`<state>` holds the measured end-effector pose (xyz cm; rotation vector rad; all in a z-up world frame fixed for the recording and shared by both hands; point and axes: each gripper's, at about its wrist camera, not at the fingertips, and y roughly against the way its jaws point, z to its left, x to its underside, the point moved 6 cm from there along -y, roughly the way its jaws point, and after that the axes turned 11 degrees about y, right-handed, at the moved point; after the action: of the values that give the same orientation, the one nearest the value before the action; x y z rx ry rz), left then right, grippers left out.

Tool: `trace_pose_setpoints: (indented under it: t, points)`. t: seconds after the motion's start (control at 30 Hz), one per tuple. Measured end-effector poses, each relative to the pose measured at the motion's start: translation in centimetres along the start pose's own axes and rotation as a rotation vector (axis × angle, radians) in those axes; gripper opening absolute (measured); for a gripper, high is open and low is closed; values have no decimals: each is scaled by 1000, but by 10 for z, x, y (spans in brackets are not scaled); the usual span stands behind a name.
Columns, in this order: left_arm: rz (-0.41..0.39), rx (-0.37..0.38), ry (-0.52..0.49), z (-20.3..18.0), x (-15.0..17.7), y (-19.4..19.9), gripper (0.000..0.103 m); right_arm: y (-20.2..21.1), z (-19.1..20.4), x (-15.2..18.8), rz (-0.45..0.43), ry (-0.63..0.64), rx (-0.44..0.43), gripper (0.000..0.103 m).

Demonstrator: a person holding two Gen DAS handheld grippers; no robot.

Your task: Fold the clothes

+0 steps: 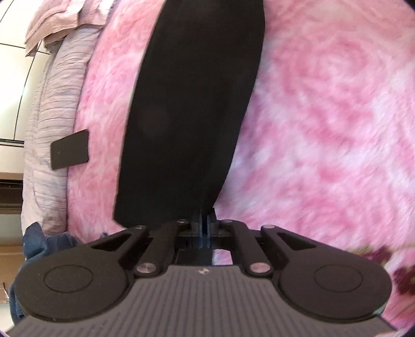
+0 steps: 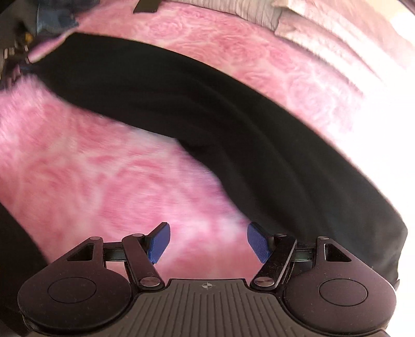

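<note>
Right tool (image 2: 208, 242) hangs over the pink rose-patterned blanket (image 2: 103, 181), blue pads (image 2: 159, 242) spread wide — nothing between them. Black garment (image 2: 207, 109) lies in a long band across the blanket, its near end just beside the right pad. Pale striped bedding (image 2: 246, 10) along the far edge.

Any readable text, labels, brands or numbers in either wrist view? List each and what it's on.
None readable.
Small black rectangular patch at the edge of the fluffy pink rose-patterned blanket: blank.
Long black garment: no print or tag visible.
Grey ribbed gripper bases: only a small crosshair mark, no letters.

pink fluffy blanket (image 1: 324, 116), black pad (image 1: 70, 150)
</note>
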<state>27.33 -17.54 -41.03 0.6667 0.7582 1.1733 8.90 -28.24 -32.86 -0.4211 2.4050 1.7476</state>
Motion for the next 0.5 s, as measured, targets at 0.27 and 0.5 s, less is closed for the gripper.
trace_pose_setpoints:
  t: [0.27, 0.5]
  points:
    - [102, 25, 31, 7, 11, 0, 3, -34, 9, -5, -7, 95, -73, 69]
    - [181, 77, 105, 1, 20, 19, 17, -9, 15, 24, -10, -164, -169, 69]
